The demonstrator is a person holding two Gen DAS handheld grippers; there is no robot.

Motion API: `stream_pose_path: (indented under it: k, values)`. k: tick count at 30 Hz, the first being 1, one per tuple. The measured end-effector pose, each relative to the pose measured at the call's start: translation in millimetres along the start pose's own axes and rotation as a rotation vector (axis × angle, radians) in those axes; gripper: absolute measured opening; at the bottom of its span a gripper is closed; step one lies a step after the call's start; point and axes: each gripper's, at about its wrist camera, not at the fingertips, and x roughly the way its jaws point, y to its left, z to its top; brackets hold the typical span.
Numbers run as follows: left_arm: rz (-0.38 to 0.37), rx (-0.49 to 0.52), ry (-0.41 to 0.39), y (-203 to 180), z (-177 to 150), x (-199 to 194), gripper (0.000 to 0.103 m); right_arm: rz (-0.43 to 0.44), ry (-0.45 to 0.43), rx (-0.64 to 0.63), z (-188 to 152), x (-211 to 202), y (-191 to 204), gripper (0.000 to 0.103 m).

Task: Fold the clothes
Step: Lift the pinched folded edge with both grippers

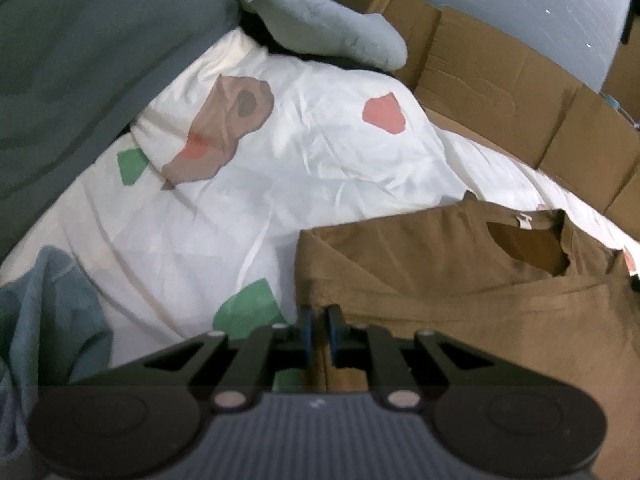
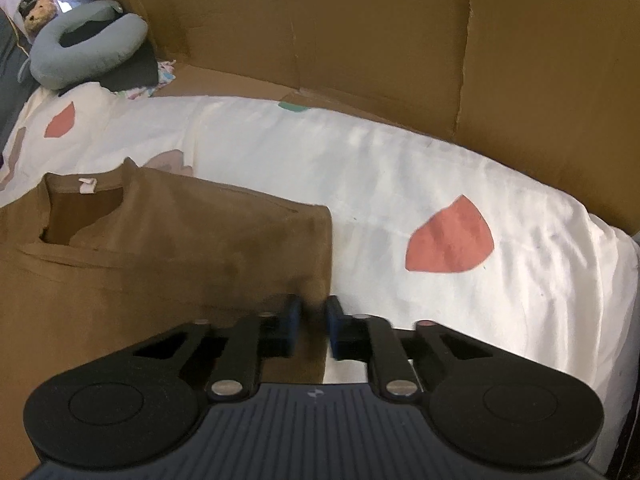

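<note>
Fingers (image 1: 308, 330) of the left gripper (image 1: 319, 330) and right gripper (image 2: 314, 326) each pinch nearly closed on opposite side edges of the brown T-shirt (image 1: 460, 280), spread on the white patterned bedsheet (image 2: 400, 168) beside cardboard panels (image 2: 360, 40).

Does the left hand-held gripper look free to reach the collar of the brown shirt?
Probably yes: the left hand-held gripper grips the brown shirt edge; only flat fabric lies before the collar.
</note>
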Motion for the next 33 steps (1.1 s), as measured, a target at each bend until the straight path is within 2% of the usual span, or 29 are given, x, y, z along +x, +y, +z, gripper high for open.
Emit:
stream_pose_path:
  k: [4,11,18,33]
  values:
    - [0.025,0.031,-0.036,-6.9,-0.4,-8.7,0.004,-0.017,-0.027,-0.009,1.7,-6.6,3.2,0.004]
    - [0.052,0.026,-0.071,-7.2,0.2,-19.1,0.003,-0.057,-0.082,-0.038,1.3,-23.4,9.5,0.003]
    - [0.018,0.022,-0.086,-6.1,14.4,-34.7,0.003,-0.055,-0.109,-0.035,11.5,-36.0,10.3,0.003]
    - [-0.037,0.029,-0.07,5.7,56.6,-30.5,0.002,-0.033,-0.125,-0.024,45.4,-36.3,6.2,0.003]
